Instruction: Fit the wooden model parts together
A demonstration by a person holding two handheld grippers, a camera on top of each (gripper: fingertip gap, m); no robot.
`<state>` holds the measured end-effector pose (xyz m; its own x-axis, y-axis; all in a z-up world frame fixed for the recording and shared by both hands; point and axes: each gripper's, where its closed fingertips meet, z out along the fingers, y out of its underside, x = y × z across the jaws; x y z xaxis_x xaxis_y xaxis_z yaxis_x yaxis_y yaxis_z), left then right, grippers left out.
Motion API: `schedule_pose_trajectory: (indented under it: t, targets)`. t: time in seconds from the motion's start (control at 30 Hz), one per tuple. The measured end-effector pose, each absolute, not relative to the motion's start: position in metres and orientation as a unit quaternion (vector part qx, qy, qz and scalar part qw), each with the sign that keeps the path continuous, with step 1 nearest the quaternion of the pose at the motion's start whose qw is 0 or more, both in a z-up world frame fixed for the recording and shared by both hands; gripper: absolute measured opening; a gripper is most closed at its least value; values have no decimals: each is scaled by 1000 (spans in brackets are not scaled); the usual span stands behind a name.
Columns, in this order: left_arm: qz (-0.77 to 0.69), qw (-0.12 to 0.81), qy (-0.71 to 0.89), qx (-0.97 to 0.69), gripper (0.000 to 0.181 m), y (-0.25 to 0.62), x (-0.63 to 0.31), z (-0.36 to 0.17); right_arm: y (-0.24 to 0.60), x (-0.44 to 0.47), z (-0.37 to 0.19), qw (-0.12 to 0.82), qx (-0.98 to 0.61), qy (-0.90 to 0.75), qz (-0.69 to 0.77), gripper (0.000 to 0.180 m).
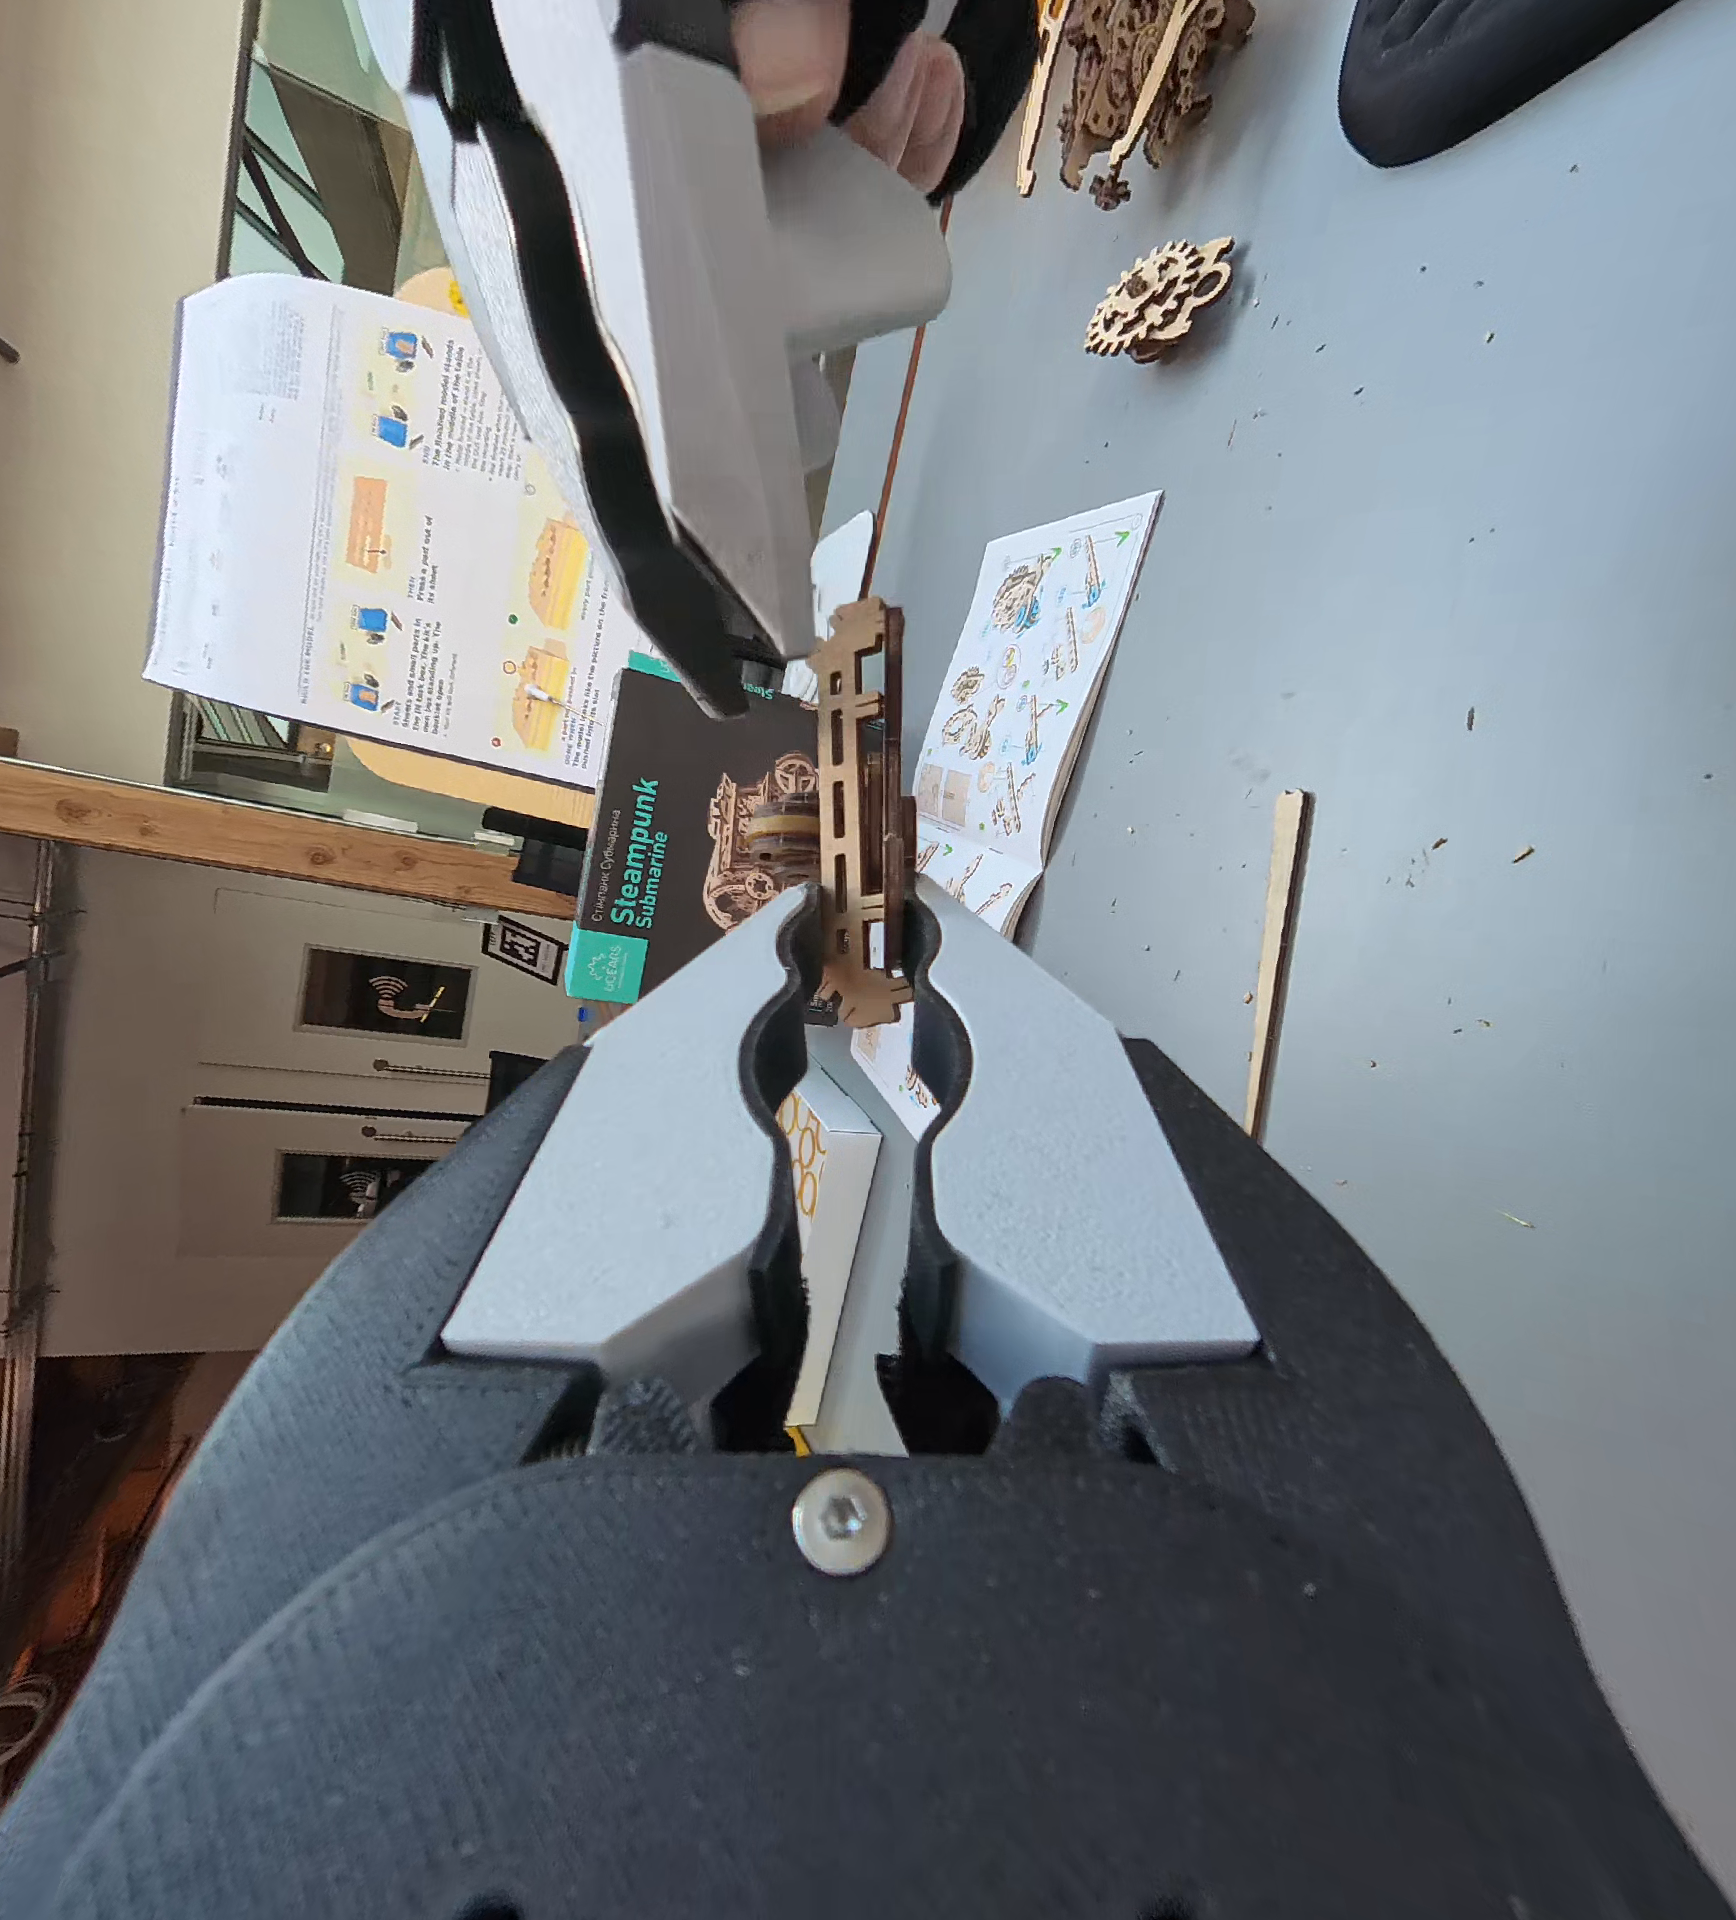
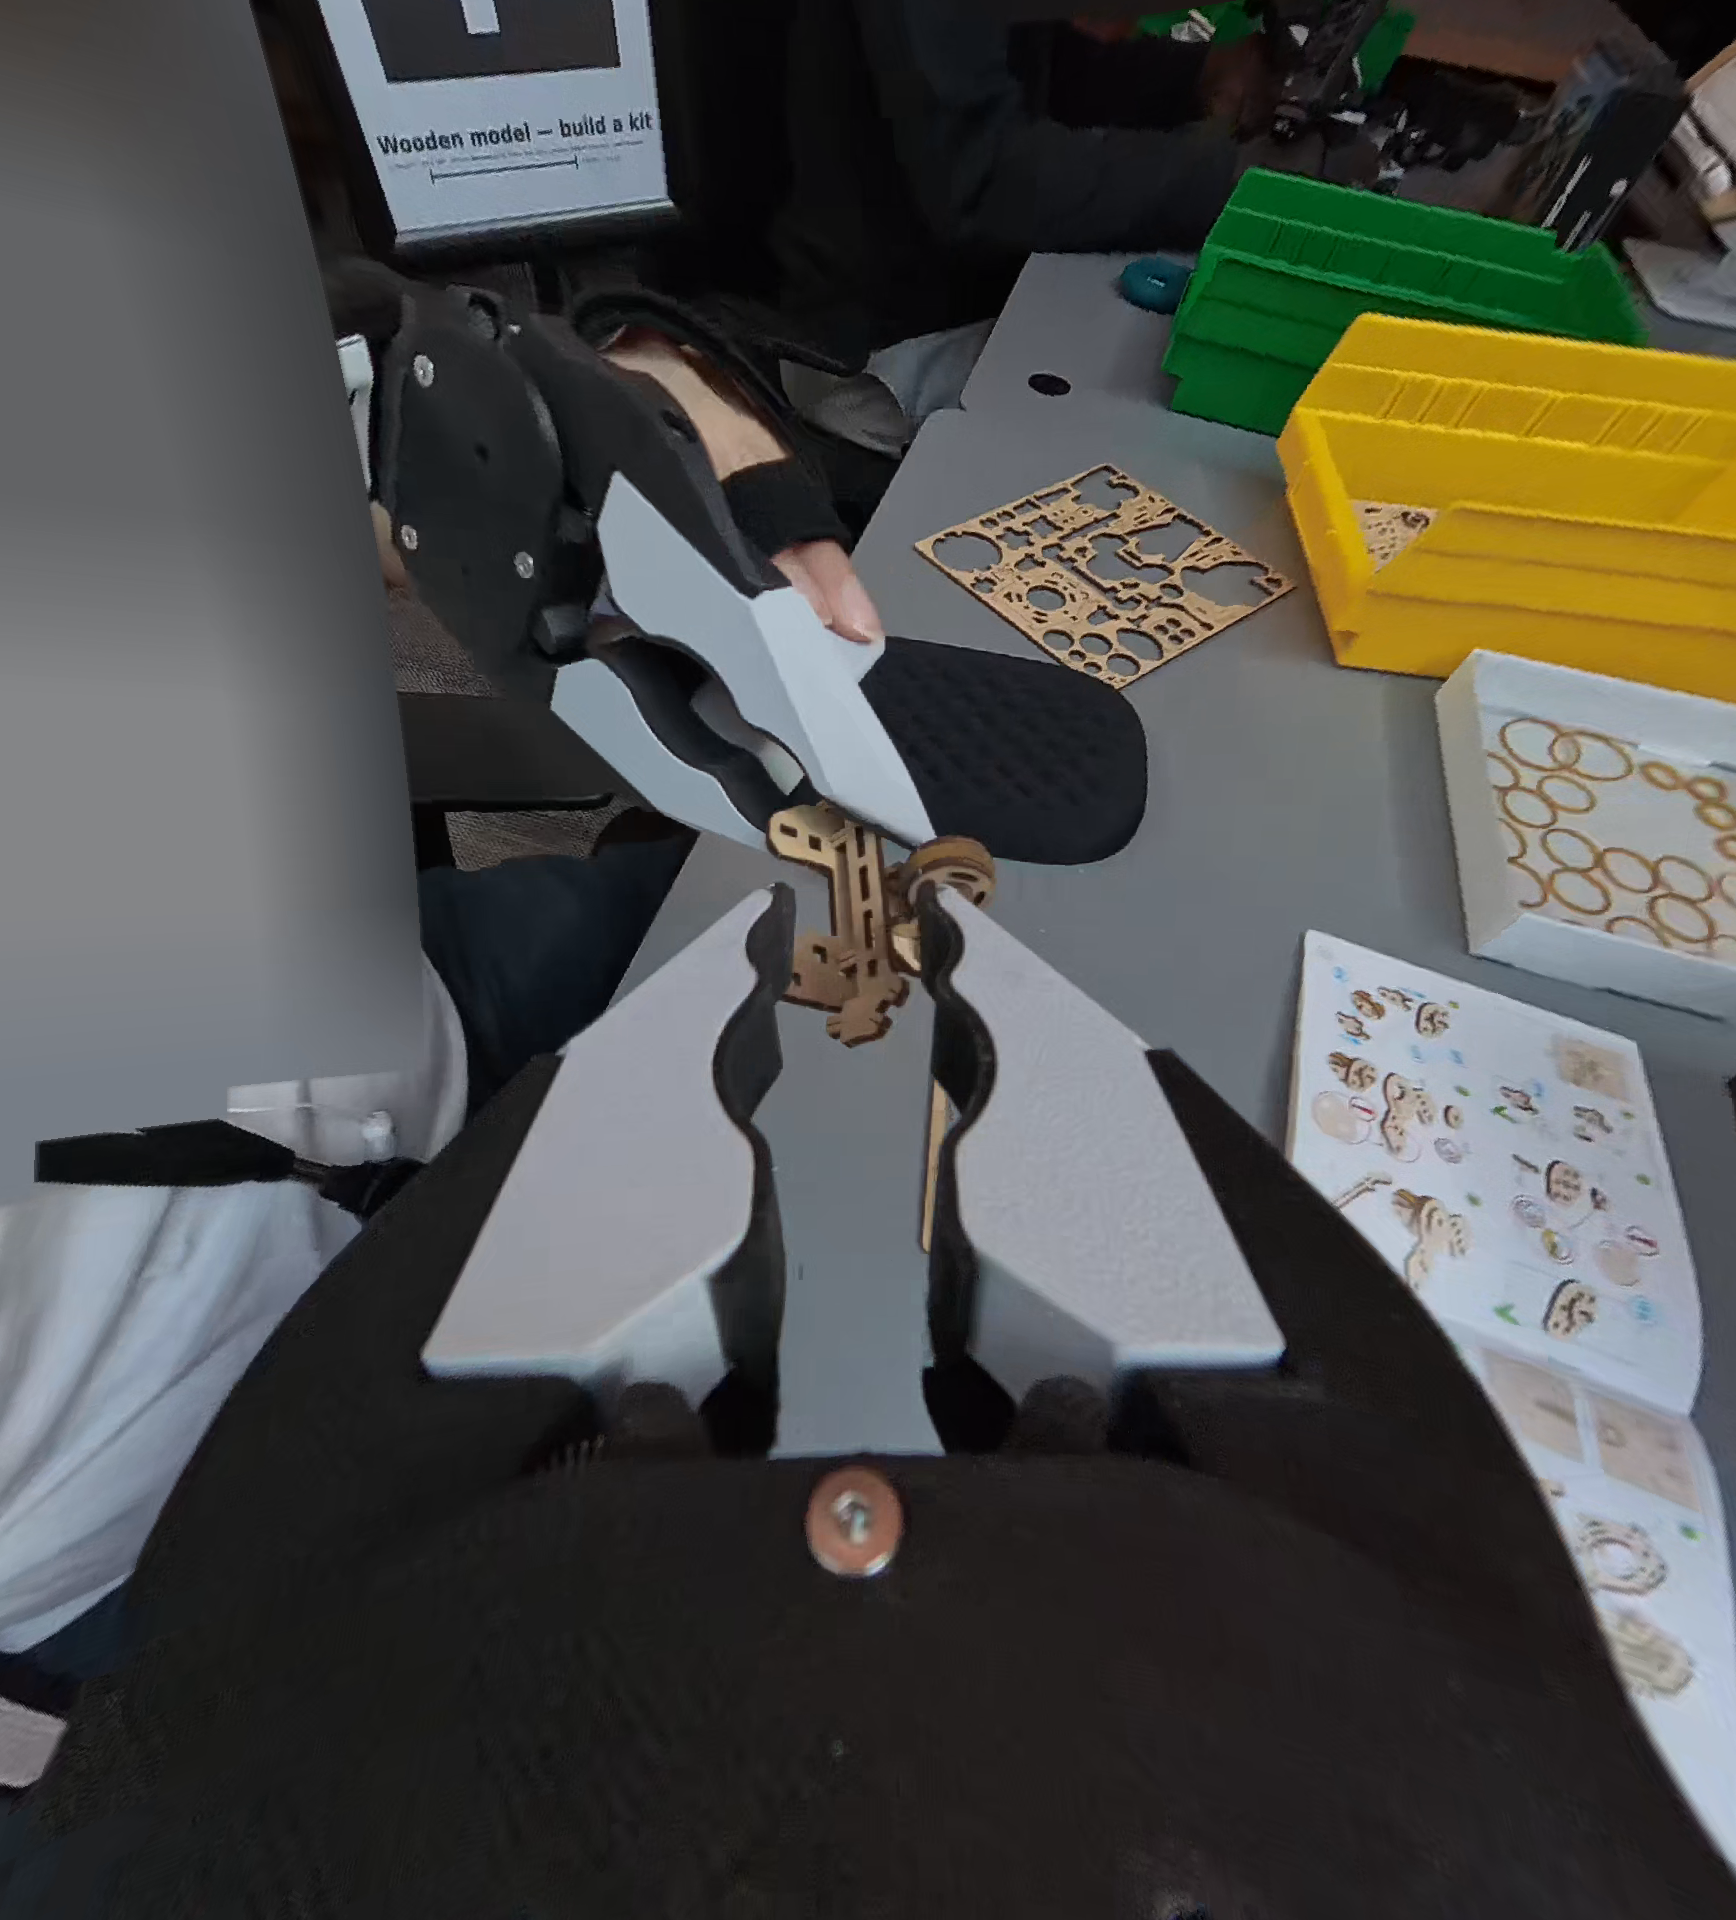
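Observation:
A small wooden frame piece with slots and a layered wheel hangs in the air above the grey table. My left gripper is shut on its near end. In the right wrist view the same piece sits between the pads of my right gripper, which press against both its sides. The left gripper holds the far end there. In the left wrist view the right gripper comes down from the upper left onto the piece's far end.
On the table are a gear sub-assembly, a thin wooden strip, an open booklet, a black pad, a punched-out sheet, yellow and green bins, a white tray of rings and a black kit box. The tips of both grippers are at nearly the same place. The gear sub-assembly is about 30 cm from both grippers' fingertips.

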<state>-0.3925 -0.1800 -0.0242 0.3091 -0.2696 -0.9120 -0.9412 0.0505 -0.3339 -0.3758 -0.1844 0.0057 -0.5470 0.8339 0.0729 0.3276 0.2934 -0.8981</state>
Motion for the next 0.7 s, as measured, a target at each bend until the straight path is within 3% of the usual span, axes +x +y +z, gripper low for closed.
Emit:
schedule_pose_trajectory:
  t: [0.1, 0.2, 0.37, 0.5, 0.7]
  targets:
    - [325, 525, 507, -602, 12, -180, -388, -27, -178, -380, -10, 216, -434, -735, 474, 21]
    - [330, 521, 511, -599, 12, -179, -387, -30, -184, -378, -19, 145, -457, -719, 503, 6]
    - [297, 520, 507, -620, 12, -177, -386, -39, -182, -378, -27, 107, -470, -705, 520, 5]
    - [262, 523, 498, -641, 12, -176, -386, -46, -182, -379, -33, 96, -468, -706, 524, 3]
    - [230, 521, 487, -662, 13, -177, -388, -51, -182, -383, -40, 160, -447, -743, 472, 1]
